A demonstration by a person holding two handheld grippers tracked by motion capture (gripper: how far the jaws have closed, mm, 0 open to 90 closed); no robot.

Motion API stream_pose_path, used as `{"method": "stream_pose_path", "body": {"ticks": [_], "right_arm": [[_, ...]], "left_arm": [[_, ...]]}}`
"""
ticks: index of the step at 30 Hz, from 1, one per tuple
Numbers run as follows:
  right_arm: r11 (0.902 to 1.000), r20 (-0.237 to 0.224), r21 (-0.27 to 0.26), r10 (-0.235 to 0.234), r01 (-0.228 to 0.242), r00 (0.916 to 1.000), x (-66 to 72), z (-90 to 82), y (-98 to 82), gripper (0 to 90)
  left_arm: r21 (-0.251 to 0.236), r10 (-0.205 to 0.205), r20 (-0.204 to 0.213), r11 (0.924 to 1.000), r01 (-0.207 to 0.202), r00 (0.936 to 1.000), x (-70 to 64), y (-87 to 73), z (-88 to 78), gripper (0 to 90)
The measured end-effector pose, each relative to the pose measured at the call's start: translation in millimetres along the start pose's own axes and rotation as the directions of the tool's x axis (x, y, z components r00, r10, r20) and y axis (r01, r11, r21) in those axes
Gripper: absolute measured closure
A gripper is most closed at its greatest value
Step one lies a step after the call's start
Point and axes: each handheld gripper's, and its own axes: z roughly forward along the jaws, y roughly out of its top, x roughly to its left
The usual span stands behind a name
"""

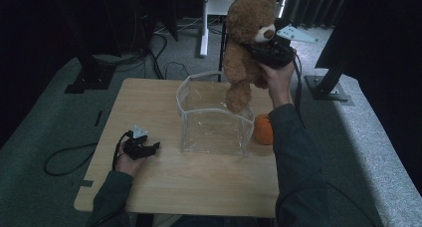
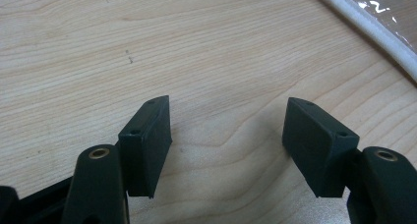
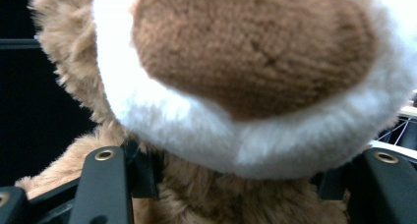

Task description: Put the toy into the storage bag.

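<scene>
One bear (image 1: 246, 43) clamped in the right gripper's (image 1: 268, 53) fingers above one clear bag (image 1: 214, 120); one orange (image 1: 263, 129) near the counter (image 1: 149, 97) edge; left gripper's (image 2: 228, 135) fingers wide over bare counter.

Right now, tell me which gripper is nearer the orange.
Right. The right gripper is shut on the teddy bear, held up behind the orange. The left gripper rests open on the table, beyond the clear bag from the orange.

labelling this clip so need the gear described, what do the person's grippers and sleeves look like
Both grippers are black. The left gripper has blocky flat-faced jaws on arms with brass-coloured rivets, a grey three-cornered plate on top and a black cable trailing off the table. The right gripper carries a similar plate. Both sleeves are dark grey-green.
</scene>
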Motion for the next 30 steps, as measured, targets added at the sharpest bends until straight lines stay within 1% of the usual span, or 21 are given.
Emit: {"method": "stream_pose_path", "body": {"ticks": [5,14,17,27,30], "right_arm": [[0.9999,0.015,0.005,0.012,-0.012,0.9998,-0.3,6.4,-3.6,35.9],[0.9997,0.028,0.008,0.023,-0.024,0.9993,0.1,15.8,-4.9,35.9],[0.9997,0.032,0.012,0.021,-0.021,0.9993,1.5,19.1,-5.3,35.9],[0.9994,0.053,0.023,-0.026,0.025,0.9983,9.3,27.5,-7.6,35.9],[0.9996,0.057,0.016,-0.026,0.025,0.998,9.5,28.3,-8.3,35.9]], "left_arm": [[0.0,0.0,0.0,1.0,0.0,1.0,0.0,0.0,-0.1,36.0],[0.0,0.0,0.0,1.0,0.0,1.0,0.0,0.0,0.0,35.9],[0.0,0.001,0.001,1.0,-0.001,1.0,0.0,0.0,0.0,36.0],[0.0,0.0,0.001,1.0,0.0,1.0,-0.1,0.0,-0.1,35.9],[0.001,0.001,0.001,1.0,-0.001,1.0,0.0,0.0,-0.1,35.8]]}}
